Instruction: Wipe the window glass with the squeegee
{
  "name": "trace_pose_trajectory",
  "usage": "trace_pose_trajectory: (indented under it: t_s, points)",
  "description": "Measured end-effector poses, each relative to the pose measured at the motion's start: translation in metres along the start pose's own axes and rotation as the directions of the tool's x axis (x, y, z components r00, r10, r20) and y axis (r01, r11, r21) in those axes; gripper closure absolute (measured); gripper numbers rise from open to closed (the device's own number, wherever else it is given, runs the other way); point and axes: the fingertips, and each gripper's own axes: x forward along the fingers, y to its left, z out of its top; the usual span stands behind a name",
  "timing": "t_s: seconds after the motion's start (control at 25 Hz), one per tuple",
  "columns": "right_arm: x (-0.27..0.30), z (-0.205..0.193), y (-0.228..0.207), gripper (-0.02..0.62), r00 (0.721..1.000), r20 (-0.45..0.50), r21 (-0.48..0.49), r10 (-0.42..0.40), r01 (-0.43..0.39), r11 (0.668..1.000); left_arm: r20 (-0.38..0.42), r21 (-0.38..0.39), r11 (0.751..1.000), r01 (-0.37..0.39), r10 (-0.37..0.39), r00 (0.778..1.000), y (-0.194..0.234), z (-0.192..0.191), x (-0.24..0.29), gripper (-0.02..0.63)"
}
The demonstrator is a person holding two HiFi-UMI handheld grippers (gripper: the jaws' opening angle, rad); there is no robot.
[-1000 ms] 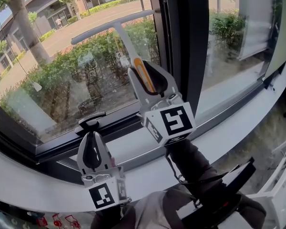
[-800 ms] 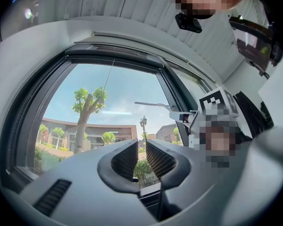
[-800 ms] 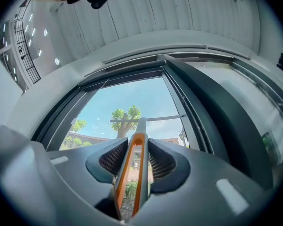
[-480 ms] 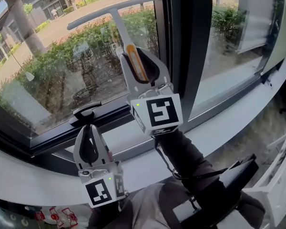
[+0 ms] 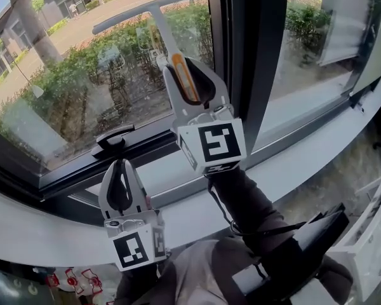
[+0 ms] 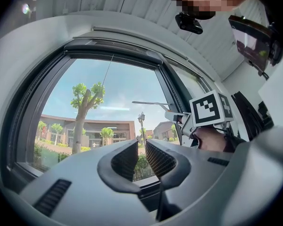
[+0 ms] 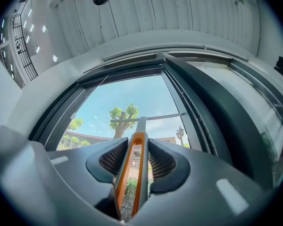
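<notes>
The squeegee has a grey and orange handle point(image 5: 181, 75) and a long grey T-bar blade point(image 5: 149, 8) that lies against the upper part of the window glass point(image 5: 63, 88). My right gripper point(image 5: 180, 68) is shut on the handle, which shows between its pads in the right gripper view point(image 7: 134, 168), with the blade point(image 7: 146, 118) beyond. My left gripper point(image 5: 119, 165) hovers lower left, just below the black window latch point(image 5: 113, 136), shut with nothing in it. In the left gripper view point(image 6: 142, 147) the right gripper's marker cube point(image 6: 210, 108) and the blade point(image 6: 148, 104) appear at the right.
A thick dark mullion point(image 5: 247, 56) stands immediately right of the squeegee, with a second pane point(image 5: 305, 43) past it. A white sill point(image 5: 305, 151) runs under the frame. A white rack point(image 5: 374, 246) is at lower right. Trees, hedges and buildings lie outside.
The head view has tipped a little, so everything sits slightly higher in frame. Against the window, the squeegee and both grippers hold about the same places.
</notes>
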Motion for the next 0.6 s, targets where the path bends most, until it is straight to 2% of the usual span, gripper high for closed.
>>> trace_pose_trajectory:
  t_s: [0.6]
  points:
    - [-0.009,-0.016,0.0,0.463,1.0,-0.027,0.017,0.011,-0.01,1.0,-0.015,-0.011,1.0,-0.013,0.013,1.0,-0.001,-0.005,-0.002,0.554]
